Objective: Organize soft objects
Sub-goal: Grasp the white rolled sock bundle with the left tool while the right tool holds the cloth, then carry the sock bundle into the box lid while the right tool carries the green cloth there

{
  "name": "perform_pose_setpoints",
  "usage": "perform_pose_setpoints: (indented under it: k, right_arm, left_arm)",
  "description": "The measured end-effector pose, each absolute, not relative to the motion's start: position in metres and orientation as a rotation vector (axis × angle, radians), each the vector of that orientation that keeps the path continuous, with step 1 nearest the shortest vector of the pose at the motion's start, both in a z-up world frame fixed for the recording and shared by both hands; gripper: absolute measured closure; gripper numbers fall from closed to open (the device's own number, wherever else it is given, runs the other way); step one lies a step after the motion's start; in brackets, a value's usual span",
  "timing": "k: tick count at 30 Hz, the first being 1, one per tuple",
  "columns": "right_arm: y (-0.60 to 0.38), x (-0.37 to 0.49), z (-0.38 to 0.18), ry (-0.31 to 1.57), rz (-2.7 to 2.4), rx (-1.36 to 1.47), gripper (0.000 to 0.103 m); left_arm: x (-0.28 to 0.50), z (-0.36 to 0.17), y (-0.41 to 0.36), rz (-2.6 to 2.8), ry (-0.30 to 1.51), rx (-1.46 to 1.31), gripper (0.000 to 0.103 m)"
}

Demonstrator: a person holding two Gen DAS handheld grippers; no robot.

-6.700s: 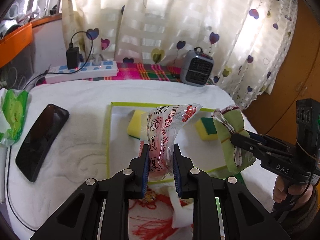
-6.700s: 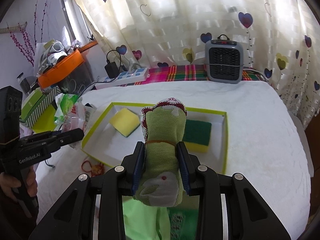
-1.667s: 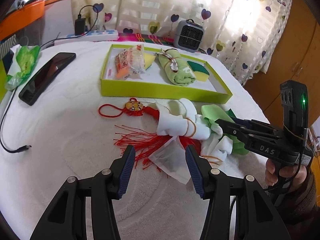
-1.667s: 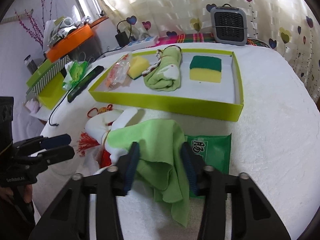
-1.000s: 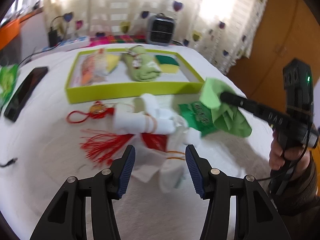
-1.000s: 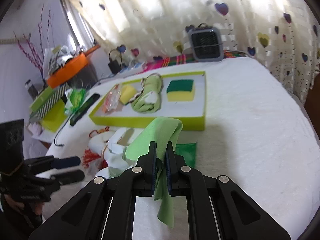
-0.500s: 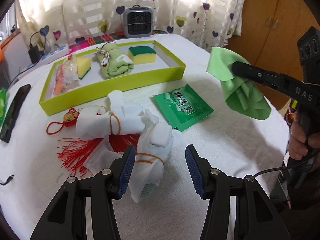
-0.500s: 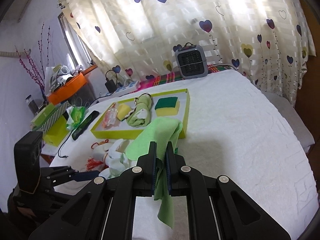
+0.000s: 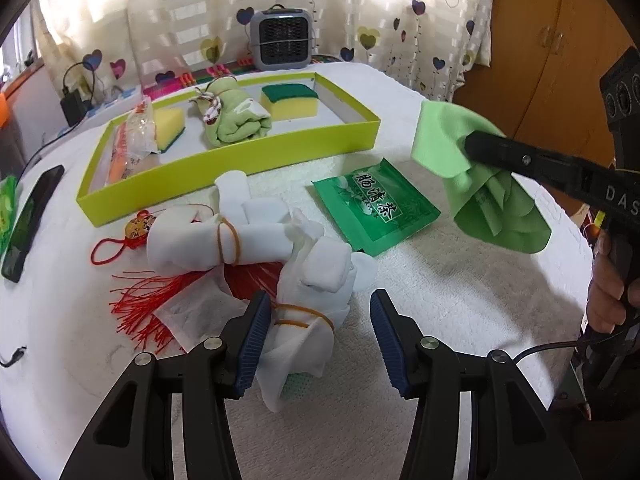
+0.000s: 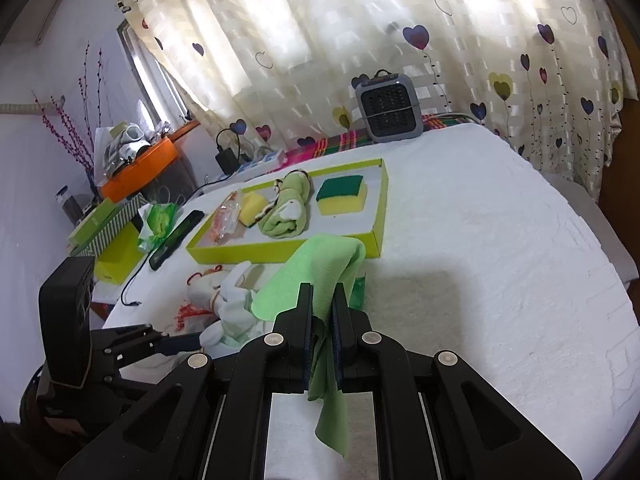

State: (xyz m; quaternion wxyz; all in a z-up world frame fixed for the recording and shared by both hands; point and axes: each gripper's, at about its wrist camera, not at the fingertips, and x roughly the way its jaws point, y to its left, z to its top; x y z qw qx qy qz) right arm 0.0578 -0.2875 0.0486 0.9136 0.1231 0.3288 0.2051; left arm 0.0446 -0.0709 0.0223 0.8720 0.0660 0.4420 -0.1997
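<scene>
Your right gripper point(image 10: 320, 312), marked "DAS", pinches the green cloth point(image 10: 316, 264) aloft. Left gripper point(image 9: 316, 328), jaws just narrowing but unclamped, straddles the banded white cloth bundle point(image 9: 308, 304); green tea sachet point(image 9: 374, 206) at one o'clock.

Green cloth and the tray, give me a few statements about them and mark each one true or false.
1. The right gripper is shut on the green cloth. True.
2. The green cloth lies inside the tray. False: it hangs lifted outside it.
3. Two sponges sit in the tray. True.
4. The left gripper is shut on the green packet. False: its jaws have been closing but stand open around a white cloth bundle.
</scene>
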Motion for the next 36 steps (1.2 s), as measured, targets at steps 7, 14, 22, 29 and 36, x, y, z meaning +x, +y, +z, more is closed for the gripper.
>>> perform_pose_setpoints:
  k: [7,14,22,29,36]
  right_arm:
    - [-0.285,0.058,0.045,0.689,0.433,0.257,0.094]
    - [-0.285,0.058,0.043,0.695,0.433,0.262,0.094]
    - [-0.283,0.056,0.041,0.700,0.434,0.262,0.094]
    - [-0.282,0.055,0.040,0.700,0.437,0.263,0.094]
    - [-0.281,0.053,0.042,0.697,0.442,0.264,0.094]
  left_arm:
    - [0.047,0.021,-0.066,-0.405,0.918,0.119,0.066]
    - [0.045,0.022,-0.063,-0.400,0.903,0.106,0.073]
    - [0.042,0.025,-0.063,-0.403,0.890,0.100,0.075]
    - [0.040,0.030,-0.062,-0.404,0.878,0.096,0.075]
    - [0.038,0.036,-0.057,-0.410,0.872,0.059,0.075]
